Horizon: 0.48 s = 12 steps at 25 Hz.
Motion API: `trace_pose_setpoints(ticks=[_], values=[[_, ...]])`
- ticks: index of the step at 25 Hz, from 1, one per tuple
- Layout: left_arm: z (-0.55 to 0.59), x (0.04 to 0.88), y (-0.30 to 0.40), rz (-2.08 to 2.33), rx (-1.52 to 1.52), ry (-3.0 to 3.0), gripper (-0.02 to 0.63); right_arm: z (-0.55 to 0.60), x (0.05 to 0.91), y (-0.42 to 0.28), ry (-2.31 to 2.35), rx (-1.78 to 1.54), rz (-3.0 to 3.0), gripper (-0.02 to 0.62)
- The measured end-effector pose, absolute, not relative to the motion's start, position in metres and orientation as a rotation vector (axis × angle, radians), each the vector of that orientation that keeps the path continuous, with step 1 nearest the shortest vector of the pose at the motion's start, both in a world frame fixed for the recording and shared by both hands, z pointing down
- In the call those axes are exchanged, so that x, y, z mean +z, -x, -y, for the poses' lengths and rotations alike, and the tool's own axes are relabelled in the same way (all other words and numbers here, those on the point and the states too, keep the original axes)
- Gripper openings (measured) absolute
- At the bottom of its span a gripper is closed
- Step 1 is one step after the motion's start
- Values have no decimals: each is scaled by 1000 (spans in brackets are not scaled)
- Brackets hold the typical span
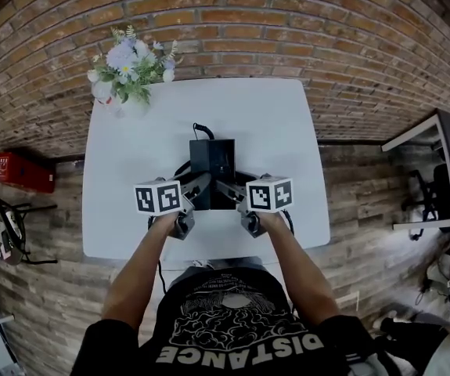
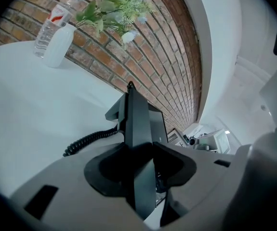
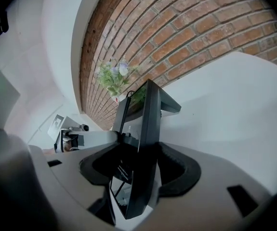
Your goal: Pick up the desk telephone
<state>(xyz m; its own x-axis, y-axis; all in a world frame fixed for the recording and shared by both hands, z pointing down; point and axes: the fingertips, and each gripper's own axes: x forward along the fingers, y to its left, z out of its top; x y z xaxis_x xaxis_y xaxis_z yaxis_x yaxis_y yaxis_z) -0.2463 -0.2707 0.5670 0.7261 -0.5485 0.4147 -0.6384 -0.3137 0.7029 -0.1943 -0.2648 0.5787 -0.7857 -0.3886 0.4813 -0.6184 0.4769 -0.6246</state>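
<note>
Straddling the desk telephone from both flanks, the two tongs take it by its side edges. The left tongs are closed on the left edge, dark pads hugging the thin black panel. The right tongs bracket the opposite edge with jaws wide and no pad plainly pressing. The telephone sits near the middle of the white worktop and appears to rest there, not yet raised. A two-sided hold probably suits a body too broad for one pair of tongs, and matched grips should keep it level on the lift. Its coiled cord lies slack on the worktop at the left, so it should pay out freely. The left hand and right hand clasp the handles beneath the marker cubes. Both forearms reach forward and converge, tilting the tongs slightly downward and inward. A vase of flowers and a water bottle stand well apart at the far left corner.
</note>
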Motion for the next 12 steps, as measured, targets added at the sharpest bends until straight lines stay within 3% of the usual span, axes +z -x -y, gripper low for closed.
trace_pose_setpoints(ticks=[12], values=[[290, 510, 251, 1004, 32, -2111, 169, 287, 522, 198, -883, 1049, 2594, 236]])
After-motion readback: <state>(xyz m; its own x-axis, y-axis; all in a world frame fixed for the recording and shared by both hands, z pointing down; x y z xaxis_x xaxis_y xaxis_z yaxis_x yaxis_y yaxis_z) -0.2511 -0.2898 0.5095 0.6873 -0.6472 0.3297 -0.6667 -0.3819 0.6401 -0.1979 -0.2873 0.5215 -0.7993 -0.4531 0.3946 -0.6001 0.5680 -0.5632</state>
